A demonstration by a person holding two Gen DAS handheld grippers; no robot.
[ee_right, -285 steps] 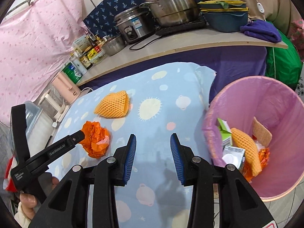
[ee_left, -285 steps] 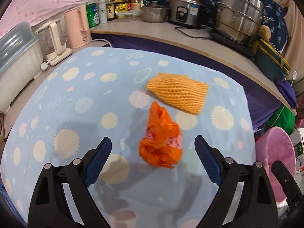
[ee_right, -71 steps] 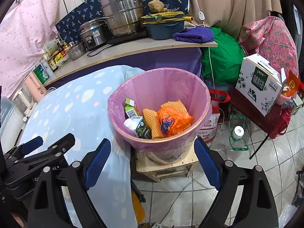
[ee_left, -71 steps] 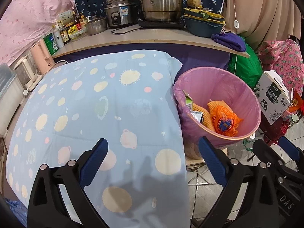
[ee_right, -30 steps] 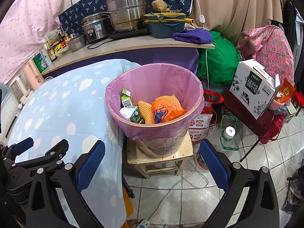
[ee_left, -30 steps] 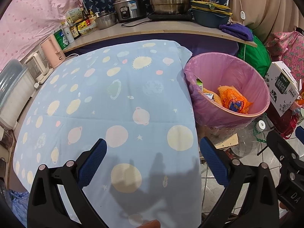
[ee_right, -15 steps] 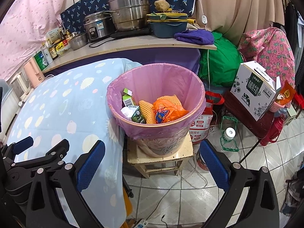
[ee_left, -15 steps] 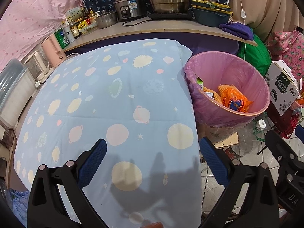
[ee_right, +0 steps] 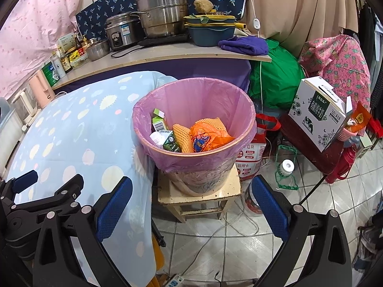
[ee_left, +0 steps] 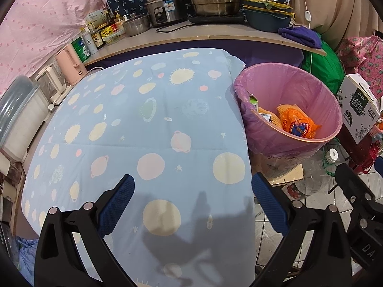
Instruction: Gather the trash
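Observation:
A bin lined with a pink bag (ee_left: 308,88) (ee_right: 191,95) stands on a small wooden stool (ee_right: 229,186) right of the table. Inside lie an orange crumpled wrapper (ee_left: 296,123) (ee_right: 205,136), orange foam netting (ee_right: 183,136) and green-white drink cartons (ee_right: 165,138). The table wears a light blue cloth with planets and suns (ee_left: 148,124) (ee_right: 71,129); no trash shows on it. My left gripper (ee_left: 192,205) hangs open over the cloth's near end, holding nothing. The right gripper (ee_right: 191,205) is open and empty, held in front of the stool above the floor. The left tool's fingers (ee_right: 25,179) show at the lower left of the right wrist view.
A counter behind holds a steel steamer pot (ee_right: 162,9), rice cooker (ee_left: 165,9), bottles (ee_left: 95,39), a pink kettle (ee_left: 71,64) and a purple cloth (ee_right: 244,44). Right of the bin stand a white carton box (ee_right: 320,112), a green bag (ee_right: 275,83) and a plastic bottle (ee_right: 286,169) on tiled floor.
Over the earlier frames the orange wrapper and foam netting left the table and now lie in the bin. Both grippers have drawn back; in the last half second almost nothing shifted.

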